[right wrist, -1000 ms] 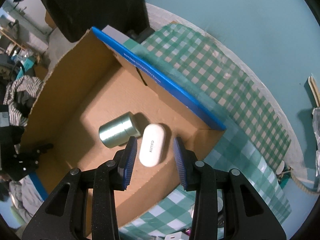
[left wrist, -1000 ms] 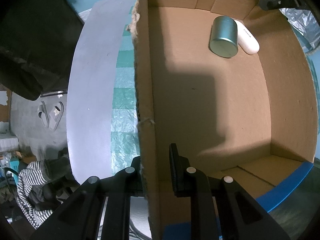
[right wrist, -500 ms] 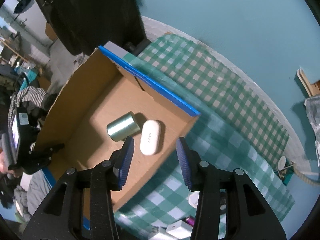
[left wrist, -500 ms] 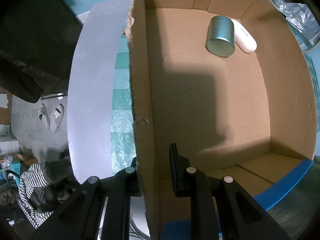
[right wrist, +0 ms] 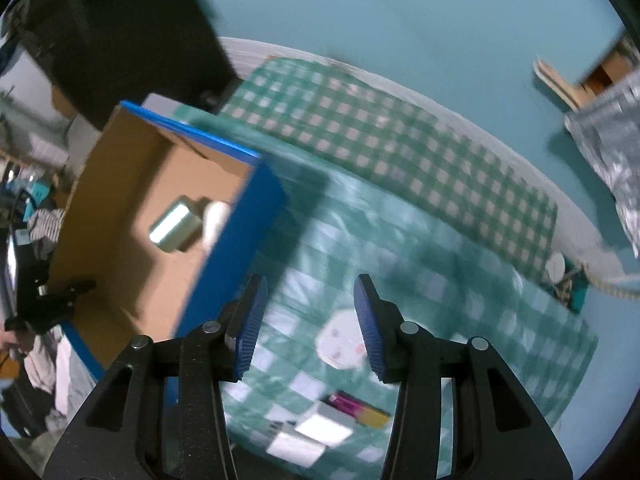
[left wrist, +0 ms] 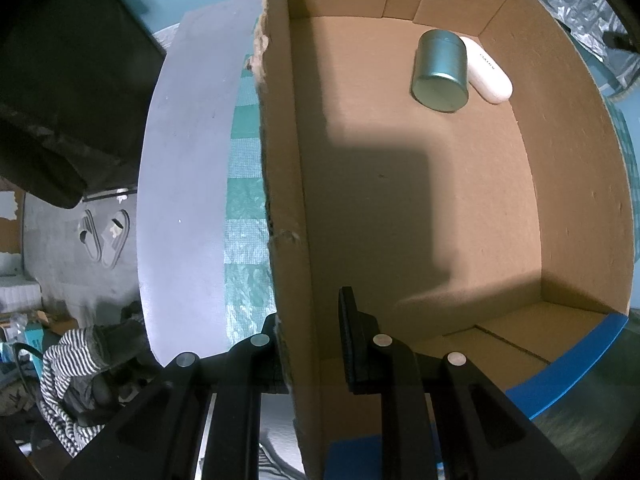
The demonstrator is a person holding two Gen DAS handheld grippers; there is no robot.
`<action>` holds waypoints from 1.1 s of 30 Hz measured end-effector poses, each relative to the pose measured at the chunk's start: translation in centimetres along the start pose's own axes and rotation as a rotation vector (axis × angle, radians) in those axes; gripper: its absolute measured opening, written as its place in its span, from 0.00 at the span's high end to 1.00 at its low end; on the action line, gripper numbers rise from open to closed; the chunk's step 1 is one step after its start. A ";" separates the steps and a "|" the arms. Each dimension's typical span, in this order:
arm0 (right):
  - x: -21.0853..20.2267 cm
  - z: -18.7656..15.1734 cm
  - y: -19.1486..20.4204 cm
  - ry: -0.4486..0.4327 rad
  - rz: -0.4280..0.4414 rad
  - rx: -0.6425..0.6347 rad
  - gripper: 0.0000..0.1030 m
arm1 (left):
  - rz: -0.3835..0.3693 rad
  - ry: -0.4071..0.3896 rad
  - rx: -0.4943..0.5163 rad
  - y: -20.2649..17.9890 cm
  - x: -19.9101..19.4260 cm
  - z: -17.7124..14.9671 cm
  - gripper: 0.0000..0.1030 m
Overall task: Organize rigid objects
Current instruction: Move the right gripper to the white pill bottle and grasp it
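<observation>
A cardboard box with blue tape edges holds a green metal tin lying on its side and a white oblong case next to it at the far end. My left gripper is shut on the box's left wall, one finger outside and one inside. In the right wrist view the box is at the left with the tin inside. My right gripper is open and empty above the checked tablecloth, over a white round object.
The green checked tablecloth covers the table. White blocks and a pink-and-yellow item lie near the front edge. A silver bag is at the right. A grey table rim and the floor lie left of the box.
My right gripper has pulled out of the box and swung right over the tablecloth, leaving the white case beside the tin. My left gripper keeps its hold on the box wall.
</observation>
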State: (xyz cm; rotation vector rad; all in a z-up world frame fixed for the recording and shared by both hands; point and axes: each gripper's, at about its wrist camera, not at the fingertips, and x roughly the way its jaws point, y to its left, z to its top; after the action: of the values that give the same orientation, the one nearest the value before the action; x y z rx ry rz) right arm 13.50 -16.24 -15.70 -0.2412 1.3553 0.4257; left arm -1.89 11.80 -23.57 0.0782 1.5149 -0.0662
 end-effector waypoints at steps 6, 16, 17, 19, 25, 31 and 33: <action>1.4 -2.4 -5.6 0.039 -0.047 0.126 0.51 | -0.003 0.002 -0.005 -0.1 -0.2 0.2 0.83; 5.1 -5.9 -13.8 0.103 -0.044 0.379 0.51 | 0.005 0.009 -0.003 0.0 0.0 0.2 0.83; 5.6 -6.2 -14.2 0.108 -0.039 0.398 0.51 | 0.005 0.009 -0.004 -0.1 0.0 0.2 0.83; 6.6 -6.8 -14.8 0.131 -0.045 0.423 0.51 | 0.006 0.011 -0.005 -0.1 0.0 0.1 0.83; 8.7 -8.1 -15.5 0.164 -0.059 0.455 0.51 | 0.006 0.011 -0.007 0.0 0.1 0.0 0.83; 10.0 -9.1 -16.1 0.183 -0.053 0.477 0.53 | 0.008 0.013 -0.008 0.1 0.2 -0.1 0.83; 10.2 -9.3 -16.1 0.187 -0.047 0.478 0.56 | 0.008 0.013 -0.007 0.1 0.2 -0.1 0.83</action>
State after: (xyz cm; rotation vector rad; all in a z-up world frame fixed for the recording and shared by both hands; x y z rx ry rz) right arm 13.69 -32.91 -28.83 0.0856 1.5883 0.0307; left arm -2.01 11.90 -23.76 0.0791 1.5281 -0.0541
